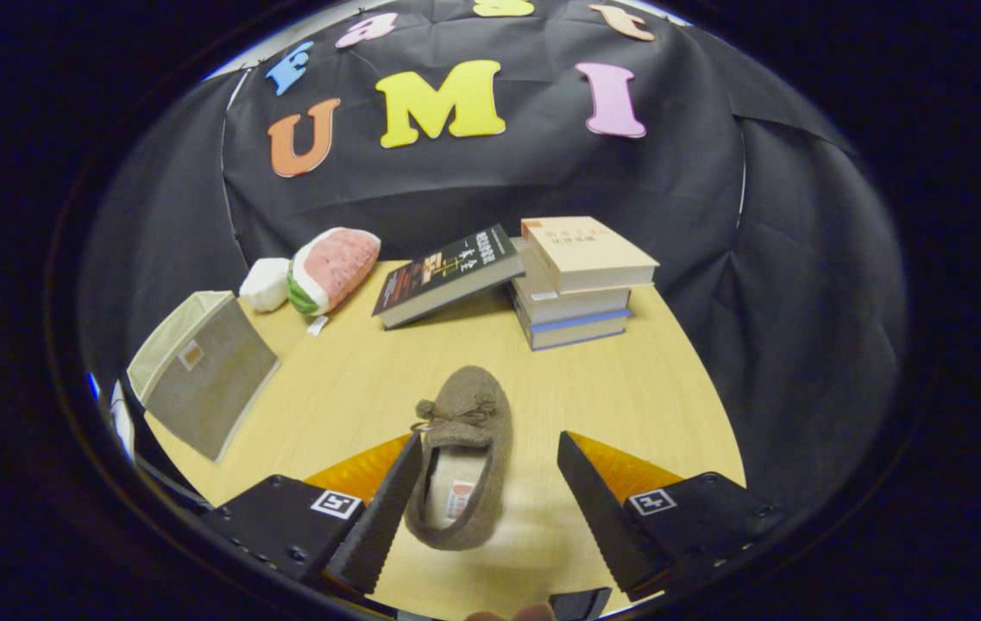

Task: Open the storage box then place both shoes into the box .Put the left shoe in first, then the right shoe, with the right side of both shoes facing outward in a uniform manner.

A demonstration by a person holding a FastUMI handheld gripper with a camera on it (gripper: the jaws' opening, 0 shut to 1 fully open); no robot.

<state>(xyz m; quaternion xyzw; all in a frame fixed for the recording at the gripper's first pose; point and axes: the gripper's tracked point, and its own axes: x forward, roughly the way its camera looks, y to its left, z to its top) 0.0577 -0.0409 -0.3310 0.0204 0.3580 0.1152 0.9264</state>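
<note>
the gripper is spread wide around a brown slipper lying on the wooden table, its left finger touching the shoe's side. the fabric storage box stands far left; its label is too small to read.

recording booth; black cloth wall; wooden table; props: stacked books, plush toy

A pale yellow wood-grain table top stands before a wrinkled black cloth wall that curves around its far and side edges. Light falls evenly on the wood, with soft shadows. Behind the cloth's upper edge a pale strip shows, perhaps a lit room.
</note>
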